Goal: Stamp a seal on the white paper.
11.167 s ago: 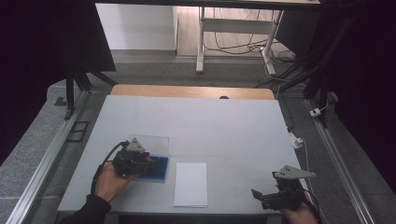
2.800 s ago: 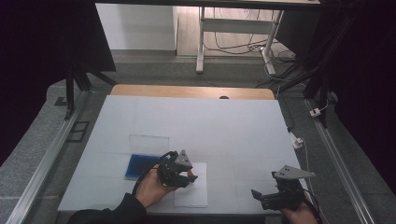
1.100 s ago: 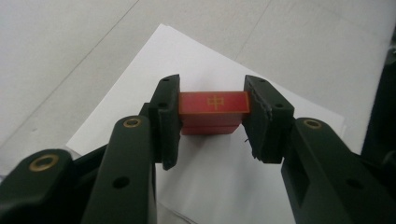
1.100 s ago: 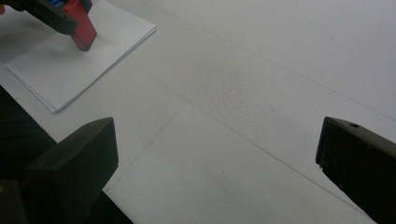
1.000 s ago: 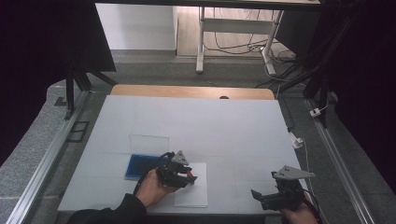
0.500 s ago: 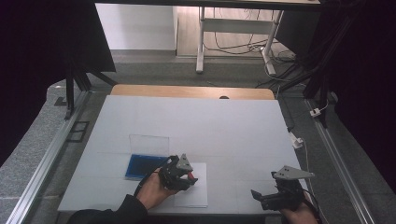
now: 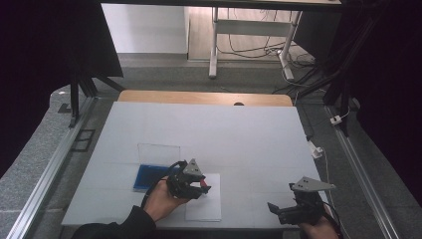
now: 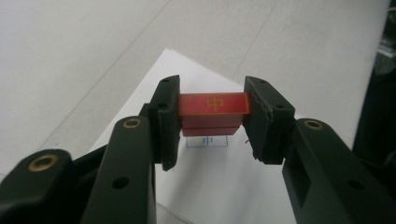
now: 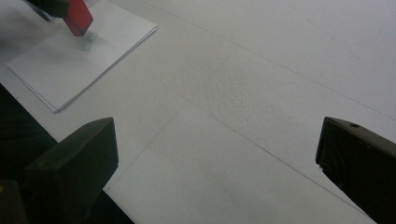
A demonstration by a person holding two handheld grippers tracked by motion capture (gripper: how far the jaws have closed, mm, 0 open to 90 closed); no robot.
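Red stamp block [image 8: 213, 103] sits clamped between the two black jaws of the left gripper [image 8: 212, 119], its gold-lined top face turned toward that gripper's camera. Just beneath the block, on the white paper stack [image 8: 219, 186], lies a small blue-outlined printed mark [image 8: 207, 141]; whether the block touches the sheet I cannot tell. In the high view the left gripper [image 7: 199, 185] hangs over the left part of the paper [image 7: 206, 206], and a blue ink pad [image 7: 148, 175] with its clear lid raised lies just beside the sheets on the white table [image 7: 224, 129]. The right gripper [image 7: 278, 211] rests near the table's front edge, well apart from the paper, its jaws spread wide with nothing between them.
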